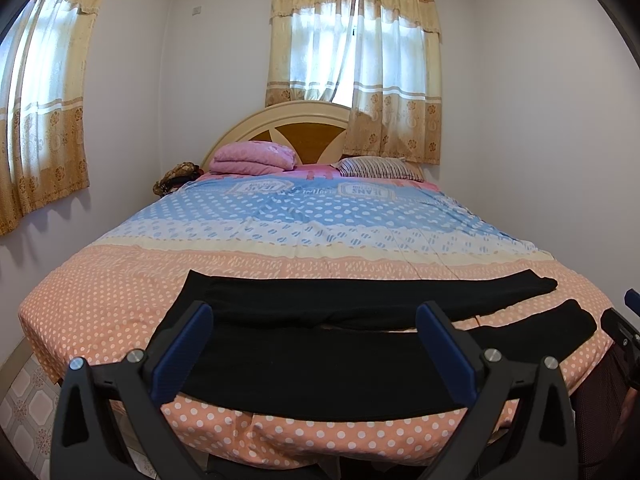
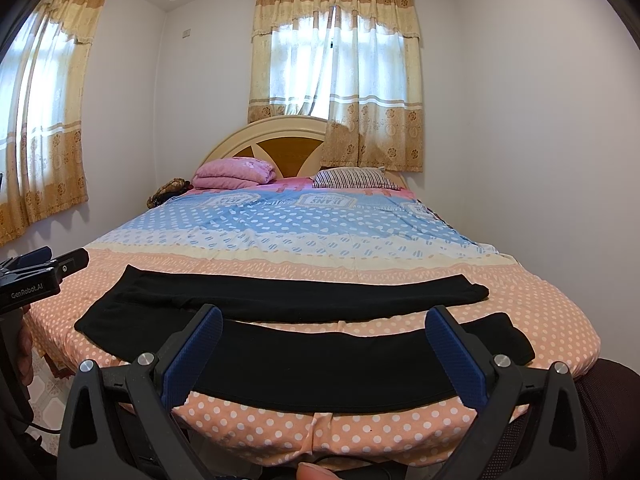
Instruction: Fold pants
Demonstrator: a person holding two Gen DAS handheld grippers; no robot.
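Black pants lie flat across the foot of the bed, waist to the left and both legs running right, slightly spread. The same pants fill the lower part of the right wrist view. My left gripper hovers open over the near leg close to the waist, its blue pads wide apart with nothing between them. My right gripper is open too, above the near leg's middle and holding nothing. The left gripper also shows at the left edge of the right wrist view. The right gripper peeks in at the right edge of the left wrist view.
The bed has a peach, white and blue dotted cover. A folded pink blanket and a striped pillow lie by the headboard. Tiled floor shows at the left. A person's hand and fingertip are at the frame edges.
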